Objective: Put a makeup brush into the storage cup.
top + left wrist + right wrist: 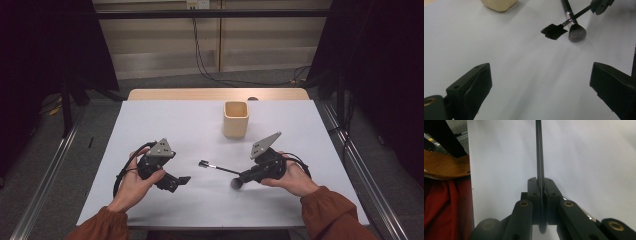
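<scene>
A thin black brush (215,167) with a small flat head (554,31) is held just above the white table (165,120). My right gripper (244,175) is shut on its slim handle (539,155), jaws pressed together around it (540,185). A fluffy round brush (235,184) lies on the table beside the thin brush's head, its bristles (577,32) facing my left gripper. That left gripper (176,183) rests at the left front with jaws wide apart (541,85) and nothing between them, pointing toward the brushes.
A square beige cup (235,119) stands upright at the table's back middle, its base (499,3) at the top of the left gripper view. A wooden edge (215,94) runs behind the white surface. Orange-brown sleeves (330,212) enter from the front.
</scene>
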Available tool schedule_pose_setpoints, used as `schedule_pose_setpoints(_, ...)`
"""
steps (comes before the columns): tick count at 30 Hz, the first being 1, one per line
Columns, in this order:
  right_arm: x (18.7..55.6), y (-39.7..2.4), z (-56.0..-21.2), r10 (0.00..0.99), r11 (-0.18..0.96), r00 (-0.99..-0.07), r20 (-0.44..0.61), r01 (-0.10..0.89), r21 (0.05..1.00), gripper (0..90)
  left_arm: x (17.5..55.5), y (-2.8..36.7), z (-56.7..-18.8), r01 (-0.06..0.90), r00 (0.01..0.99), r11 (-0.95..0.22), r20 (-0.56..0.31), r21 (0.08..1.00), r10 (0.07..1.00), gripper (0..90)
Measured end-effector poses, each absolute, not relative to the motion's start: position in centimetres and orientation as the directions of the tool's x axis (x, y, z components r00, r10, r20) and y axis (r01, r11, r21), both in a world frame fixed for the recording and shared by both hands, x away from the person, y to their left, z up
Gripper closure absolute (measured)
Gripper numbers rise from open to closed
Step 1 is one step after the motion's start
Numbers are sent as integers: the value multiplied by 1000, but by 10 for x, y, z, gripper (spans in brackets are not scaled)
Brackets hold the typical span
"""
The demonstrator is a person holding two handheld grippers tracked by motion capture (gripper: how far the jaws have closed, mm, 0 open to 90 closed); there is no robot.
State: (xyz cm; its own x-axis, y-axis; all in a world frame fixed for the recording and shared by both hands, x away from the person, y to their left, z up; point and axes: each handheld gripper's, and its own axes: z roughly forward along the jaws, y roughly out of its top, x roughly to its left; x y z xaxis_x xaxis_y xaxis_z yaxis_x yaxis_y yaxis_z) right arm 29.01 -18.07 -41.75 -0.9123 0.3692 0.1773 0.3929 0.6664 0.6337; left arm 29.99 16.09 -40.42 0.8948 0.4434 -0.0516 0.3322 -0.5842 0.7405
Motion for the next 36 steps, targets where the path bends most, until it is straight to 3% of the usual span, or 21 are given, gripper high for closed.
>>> schedule_pose_setpoints(11,285,-184,-424,427,547,-886,183,414,728,857,293,165,-413,327,883,-522,-58,788,466,43)
schedule_pose_setpoints(31,277,-184,-432,442,370,-883,158,339,865,858,290,168,-420,328,874,-448,-87,832,479,48)
schedule_pose_setpoints(36,272,-182,-430,416,335,-902,118,273,902,858,287,165,-422,309,882,-382,-112,871,458,49)
